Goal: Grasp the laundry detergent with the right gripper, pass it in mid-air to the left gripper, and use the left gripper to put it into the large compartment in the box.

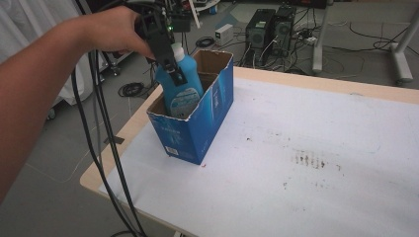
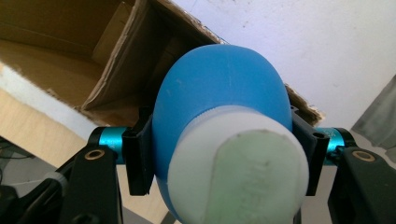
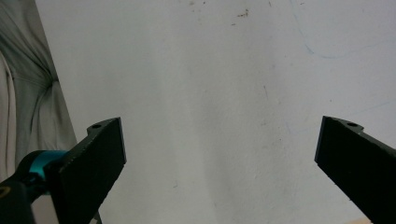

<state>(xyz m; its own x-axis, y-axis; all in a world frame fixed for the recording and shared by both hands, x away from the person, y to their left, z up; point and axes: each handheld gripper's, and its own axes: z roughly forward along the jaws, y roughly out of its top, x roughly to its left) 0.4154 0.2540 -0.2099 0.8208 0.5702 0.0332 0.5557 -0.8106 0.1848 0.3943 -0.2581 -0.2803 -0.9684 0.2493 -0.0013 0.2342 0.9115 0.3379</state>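
One bottle, one box, two grippers.
Nearest us, the right gripper (image 3: pixel 219 154) hangs released over the white counter (image 1: pixel 306 148), touching nothing. Farther off on the left, we see the left gripper (image 1: pixel 170 61) clenched on the single blue bottle (image 1: pixel 180 86), upright and half inside the one blue cardboard box (image 1: pixel 197 131).

One blue bottle (image 1: pixel 182 84) at upper left, one open blue cardboard box (image 1: pixel 197 126) around it, one white-covered table (image 1: pixel 306 148), two computer towers (image 1: pixel 269 27) at top centre

Stained white tbl cover (image 1: pixel 316 148), floor PCs (image 1: pixel 271 27)
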